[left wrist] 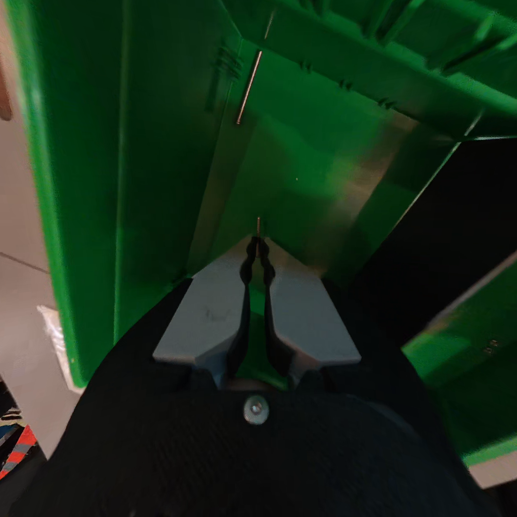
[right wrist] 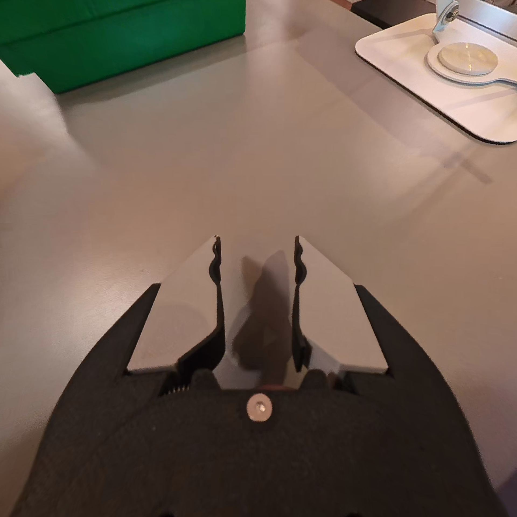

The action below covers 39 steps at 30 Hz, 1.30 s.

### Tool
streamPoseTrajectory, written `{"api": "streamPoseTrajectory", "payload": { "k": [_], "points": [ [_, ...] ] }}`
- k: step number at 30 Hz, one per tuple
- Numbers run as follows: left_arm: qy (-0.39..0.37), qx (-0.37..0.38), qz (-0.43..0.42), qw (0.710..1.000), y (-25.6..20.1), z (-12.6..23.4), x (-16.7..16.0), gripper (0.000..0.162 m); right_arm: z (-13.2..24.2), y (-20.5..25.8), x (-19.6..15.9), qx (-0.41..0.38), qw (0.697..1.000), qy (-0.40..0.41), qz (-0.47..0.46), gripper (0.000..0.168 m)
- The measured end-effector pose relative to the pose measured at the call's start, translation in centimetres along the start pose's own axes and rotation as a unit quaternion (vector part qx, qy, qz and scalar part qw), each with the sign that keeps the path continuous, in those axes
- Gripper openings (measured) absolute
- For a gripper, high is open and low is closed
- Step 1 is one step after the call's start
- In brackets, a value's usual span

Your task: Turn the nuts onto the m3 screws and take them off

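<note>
In the left wrist view my left gripper [left wrist: 258,244] reaches into a green bin [left wrist: 293,173] and is shut on a thin metal screw [left wrist: 258,226], whose end sticks out past the fingertips. A second long thin metal screw [left wrist: 249,86] leans in the bin's far corner. Two small dark nuts [left wrist: 491,347] lie in a neighbouring green tray [left wrist: 453,391] at the right. In the right wrist view my right gripper [right wrist: 257,241] is open and empty, just above the grey table [right wrist: 251,156].
A green bin [right wrist: 126,39] stands at the back left of the right wrist view. A white stand base [right wrist: 436,92] with a round disc sits at the back right. A pale floor [left wrist: 19,251] shows left of the bin. The grippers' ends are close to 40 centimetres from one another.
</note>
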<state>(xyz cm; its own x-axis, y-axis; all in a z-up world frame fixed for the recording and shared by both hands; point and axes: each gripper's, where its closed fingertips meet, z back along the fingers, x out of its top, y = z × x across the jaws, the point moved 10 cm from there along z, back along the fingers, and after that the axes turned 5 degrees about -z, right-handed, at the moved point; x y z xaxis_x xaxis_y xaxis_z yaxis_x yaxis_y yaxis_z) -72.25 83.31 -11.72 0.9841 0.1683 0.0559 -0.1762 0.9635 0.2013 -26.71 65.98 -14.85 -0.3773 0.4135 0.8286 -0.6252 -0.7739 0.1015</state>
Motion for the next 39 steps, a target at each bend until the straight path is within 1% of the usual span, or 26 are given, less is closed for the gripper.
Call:
{"api": "streamPoseTrajectory", "payload": {
  "k": [5, 8, 11, 13, 15, 17, 19, 22, 23, 25, 26, 27, 29, 31, 32, 34, 36, 37, 39],
  "points": [
    [-0.060, 0.062, 0.020, 0.996, -1.2, 4.0, -0.6, 0.001, 0.4, -0.3, 0.1, 0.007, 1.000, -0.017, -0.015, 0.049],
    [-0.147, 0.098, 0.023, 0.984, -2.8, 7.5, 0.6, 0.001, 0.7, -0.2, 0.3, 0.020, 0.999, -0.041, -0.019, 0.047],
    [-0.250, 0.127, -0.019, 0.960, -6.0, 11.3, 3.9, 0.000, 1.3, 0.0, 0.8, 0.044, 0.996, -0.070, -0.022, 0.045],
    [-0.283, 0.129, -0.074, 0.948, -9.0, 13.0, 7.2, 0.000, 1.9, -0.1, 1.2, 0.045, 0.995, -0.086, -0.015, 0.044],
    [-0.293, 0.117, -0.137, 0.939, -11.9, 13.7, 11.1, 0.000, 2.5, -0.2, 1.5, 0.038, 0.994, -0.100, -0.006, 0.044],
    [-0.300, 0.090, -0.191, 0.930, -14.2, 13.1, 15.4, 0.000, 3.3, -0.6, 1.8, 0.021, 0.993, -0.112, 0.000, 0.042],
    [-0.302, 0.053, -0.233, 0.923, -16.2, 11.3, 19.9, 0.000, 4.1, -1.0, 2.0, 0.002, 0.993, -0.121, 0.007, 0.042],
    [-0.284, 0.000, -0.290, 0.914, -19.4, 7.1, 26.1, 0.000, 5.3, -1.7, 2.0, -0.033, 0.991, -0.125, 0.016, 0.038],
    [-0.269, -0.010, -0.310, 0.912, -20.6, 5.5, 27.8, 0.000, 5.6, -2.0, 1.9, -0.038, 0.992, -0.120, 0.017, 0.038],
    [-0.227, -0.015, -0.347, 0.910, -22.5, 2.6, 30.2, 0.000, 5.8, -2.5, 1.4, -0.041, 0.994, -0.099, 0.013, 0.034],
    [-0.210, -0.017, -0.360, 0.909, -23.2, 1.5, 30.9, 0.000, 5.7, -2.6, 1.1, -0.034, 0.996, -0.085, 0.008, 0.032],
    [-0.216, -0.017, -0.364, 0.906, -23.7, 1.0, 31.5, 0.000, 5.5, -2.7, 0.7, -0.024, 0.997, -0.069, 0.003, 0.031],
    [-0.222, -0.033, -0.355, 0.907, -24.1, 1.1, 32.1, 0.000, 4.9, -2.8, 0.1, -0.004, 0.999, -0.038, -0.005, 0.029],
    [-0.215, -0.027, -0.357, 0.909, -24.2, 1.0, 32.0, 0.003, 4.4, -2.6, -0.1, 0.025, 0.999, -0.022, -0.014, 0.029],
    [-0.215, -0.021, -0.354, 0.910, -24.2, 1.0, 31.8, 0.007, 4.2, -2.4, -0.1, 0.042, 0.999, -0.016, -0.020, 0.029],
    [-0.215, -0.017, -0.344, 0.914, -24.1, 1.4, 31.2, 0.022, 3.8, -1.9, -0.2, 0.073, 0.997, -0.003, -0.032, 0.030],
    [-0.225, -0.015, -0.331, 0.917, -23.9, 1.9, 30.4, 0.033, 3.4, -1.3, -0.4, 0.089, 0.995, 0.011, -0.032, 0.032],
    [-0.228, -0.011, -0.324, 0.918, -23.8, 2.3, 29.8, 0.036, 3.1, -1.0, -0.5, 0.094, 0.995, 0.020, -0.030, 0.031],
    [-0.231, 0.001, -0.310, 0.922, -23.4, 3.2, 28.5, 0.037, 2.5, -0.1, -0.6, 0.097, 0.994, 0.034, -0.020, 0.029]
  ]
}}
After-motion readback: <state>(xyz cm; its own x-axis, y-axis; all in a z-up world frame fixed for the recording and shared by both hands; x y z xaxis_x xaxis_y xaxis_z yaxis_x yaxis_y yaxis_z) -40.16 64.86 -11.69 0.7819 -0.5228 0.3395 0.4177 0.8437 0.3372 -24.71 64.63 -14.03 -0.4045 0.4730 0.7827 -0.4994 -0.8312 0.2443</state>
